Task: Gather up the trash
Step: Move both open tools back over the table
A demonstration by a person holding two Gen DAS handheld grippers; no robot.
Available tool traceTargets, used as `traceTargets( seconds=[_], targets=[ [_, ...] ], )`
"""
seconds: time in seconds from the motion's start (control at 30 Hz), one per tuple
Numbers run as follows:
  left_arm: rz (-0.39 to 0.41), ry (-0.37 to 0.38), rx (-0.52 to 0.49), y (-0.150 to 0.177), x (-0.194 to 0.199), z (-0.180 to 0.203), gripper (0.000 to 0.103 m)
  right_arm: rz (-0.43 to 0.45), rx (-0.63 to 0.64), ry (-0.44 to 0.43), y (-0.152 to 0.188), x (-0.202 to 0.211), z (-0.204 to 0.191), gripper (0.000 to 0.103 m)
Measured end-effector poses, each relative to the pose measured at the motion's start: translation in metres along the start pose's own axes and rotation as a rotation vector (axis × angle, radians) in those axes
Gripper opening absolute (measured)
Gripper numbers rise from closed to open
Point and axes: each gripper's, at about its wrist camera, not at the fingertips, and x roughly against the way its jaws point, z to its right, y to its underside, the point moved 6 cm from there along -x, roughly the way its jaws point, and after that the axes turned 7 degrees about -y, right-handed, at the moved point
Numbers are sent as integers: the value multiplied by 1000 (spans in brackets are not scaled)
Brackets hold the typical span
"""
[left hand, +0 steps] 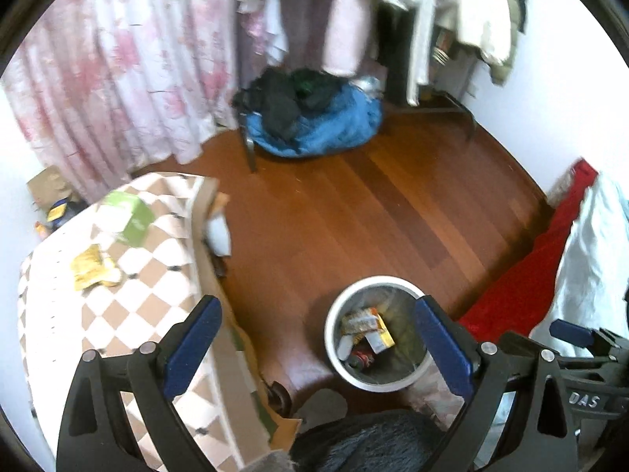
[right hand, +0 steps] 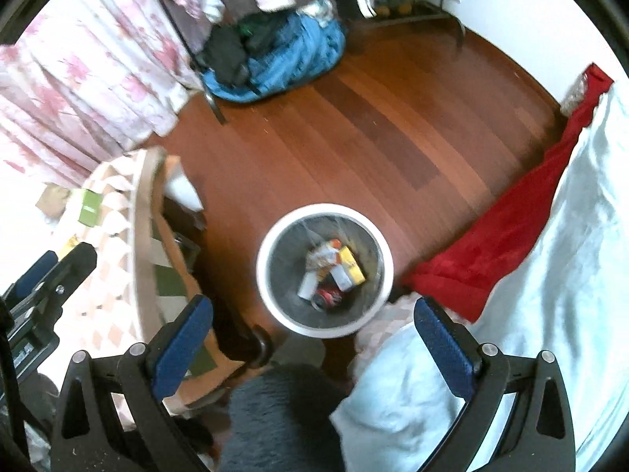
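A white round trash bin [left hand: 334, 328] [right hand: 267, 244] stands on the wooden floor and holds wrappers, a yellow box and a red can. A yellow wrapper [left hand: 91, 267] and a green-and-white packet [left hand: 127, 216] lie on the checkered table [left hand: 129, 314]. My left gripper [left hand: 318, 310] is open and empty, held high between the table and the bin. My right gripper [right hand: 314, 310] is open and empty, above the bin's near rim. The left gripper also shows at the left edge of the right wrist view [right hand: 51, 271].
A red cloth [right hand: 507, 228] and a white sheet [right hand: 570, 267] lie at the right. A blue bag with dark clothes [left hand: 314, 118] sits on the floor at the back, beside pink floral curtains [left hand: 118, 70]. Cardboard [right hand: 173, 236] leans under the table edge.
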Motion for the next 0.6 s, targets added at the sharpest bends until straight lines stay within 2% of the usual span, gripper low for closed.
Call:
traceTargets(
  seconds=[0.13, 0.27, 0.4, 0.53, 0.6],
  targets=[
    [32, -40, 88, -8, 10, -52, 100, 25, 64, -52, -8, 13, -52, 103],
    [31, -143, 193, -2, 2, -135, 100, 10, 161, -103, -16, 0, -120, 103],
    [-13, -287, 295, 24, -19, -223, 100, -37, 268, -149, -20, -38, -202, 103],
    [-70, -422, 414, 60, -44, -309, 100, -104, 359, -223, -16, -98, -300, 103],
    [-103, -486, 469, 81, -59, -350, 100, -127, 375, -266, -14, -128, -336, 103]
  ],
)
